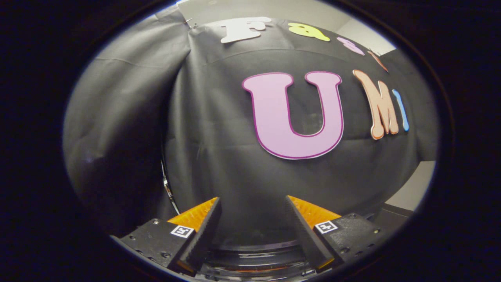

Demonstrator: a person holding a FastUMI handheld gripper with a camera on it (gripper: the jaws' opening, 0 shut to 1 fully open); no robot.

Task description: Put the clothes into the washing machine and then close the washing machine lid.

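My gripper [252, 199] is open, its two fingers spread wide with nothing between them. It is raised and faces the booth's black cloth wall. Low between the fingers lies a dark glossy curved surface with a bright rim [254, 256], which looks like part of the washing machine's top or lid; I cannot tell which. A thin shiny curved edge [167, 188] rises just beyond the left finger, against the cloth.
The black cloth wall [219, 129] stands close ahead and wraps round to the left in folds. A pale wall [415, 188] shows past the cloth on the right, above a dark flat edge [395, 213].
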